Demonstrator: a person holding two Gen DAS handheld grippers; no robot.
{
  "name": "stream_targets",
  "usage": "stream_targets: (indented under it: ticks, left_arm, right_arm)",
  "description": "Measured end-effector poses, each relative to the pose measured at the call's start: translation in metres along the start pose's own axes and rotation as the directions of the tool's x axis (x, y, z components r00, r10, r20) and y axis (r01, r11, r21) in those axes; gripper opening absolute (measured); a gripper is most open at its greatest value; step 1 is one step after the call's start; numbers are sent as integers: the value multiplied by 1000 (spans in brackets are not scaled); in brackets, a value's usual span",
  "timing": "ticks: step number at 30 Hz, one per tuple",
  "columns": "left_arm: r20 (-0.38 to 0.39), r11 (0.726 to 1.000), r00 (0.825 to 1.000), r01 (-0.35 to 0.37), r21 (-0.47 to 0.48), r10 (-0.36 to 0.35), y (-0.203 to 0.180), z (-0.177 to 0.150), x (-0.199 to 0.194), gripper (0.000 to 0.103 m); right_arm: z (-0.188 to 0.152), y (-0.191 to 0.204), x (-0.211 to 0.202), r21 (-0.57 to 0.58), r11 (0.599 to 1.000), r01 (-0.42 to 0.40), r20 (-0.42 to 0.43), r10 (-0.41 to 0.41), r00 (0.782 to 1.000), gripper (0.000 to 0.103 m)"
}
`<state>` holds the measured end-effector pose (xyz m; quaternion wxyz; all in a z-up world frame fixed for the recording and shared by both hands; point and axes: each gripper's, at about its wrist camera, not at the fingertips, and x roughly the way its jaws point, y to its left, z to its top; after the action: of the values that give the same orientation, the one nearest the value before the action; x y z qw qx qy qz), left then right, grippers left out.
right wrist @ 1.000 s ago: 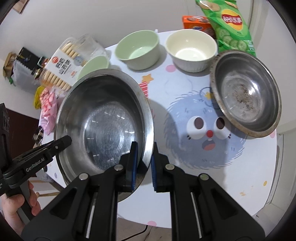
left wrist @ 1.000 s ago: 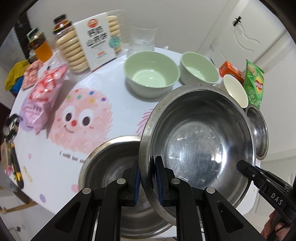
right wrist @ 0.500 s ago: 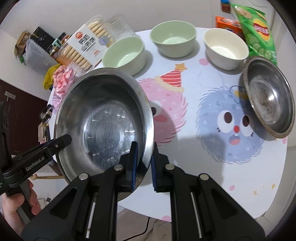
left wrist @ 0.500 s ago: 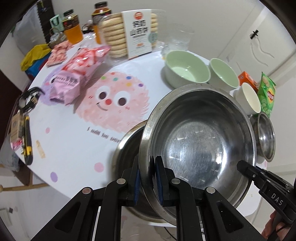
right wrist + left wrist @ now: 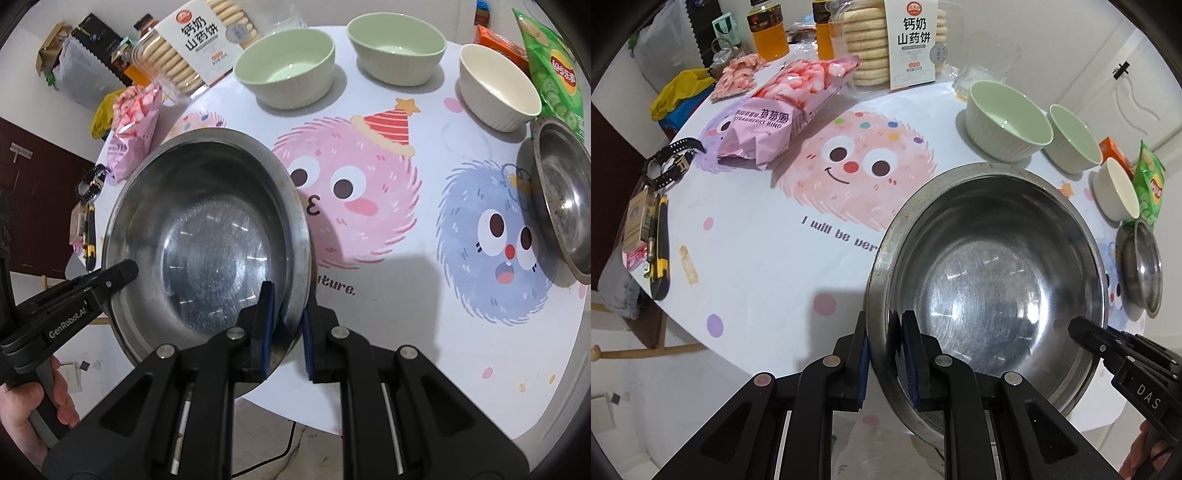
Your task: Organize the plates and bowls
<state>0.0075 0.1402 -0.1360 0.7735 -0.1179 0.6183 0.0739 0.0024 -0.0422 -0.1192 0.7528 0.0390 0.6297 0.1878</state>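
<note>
Keeping the large steel bowl [image 5: 990, 277] level is advised while its opposite rims are pinched by the left hand-held gripper [image 5: 884, 354] and right hand-held gripper [image 5: 286, 332], and setting-down on the bench [image 5: 406, 295] is best done slowly.

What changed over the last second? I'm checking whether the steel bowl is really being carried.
The large steel bowl, clamped at its rim by the left gripper and right gripper, was carried up and to the person's left. The steel basin seen beneath it earlier is now out of sight. Both grips stayed shut; the white bowl and small steel bowl did not move.
</note>
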Motion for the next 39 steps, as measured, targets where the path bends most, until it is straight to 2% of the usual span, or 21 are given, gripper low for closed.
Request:
stream_targets:
  ticks: [15,31,33,35,39]
  left_arm:
    - [-52,999,998,-33,21,34,1,-2,24,19]
    - [-70,998,996,-53,43,56,1,-5,34,23]
    - [-70,998,996,-50,41,53,1,-5,34,24]
    - [-67,998,996,-57,39,60,2,-5,33,25]
    - [-64,997,996,-64,31,66,3,-4,32,30]
  right_arm:
    - [0,9,15,-52,997,60,-42,-62,997,17]
    - [3,30,22,-185,967,176,-71,-192,979,22]
    - [3,30,22,-190,964,188,-67,-204,977,34]
    - [3,29,20,-186,964,191,-61,-206,977,41]
    - [4,28,16,-181,965,192,-51,-204,978,43]
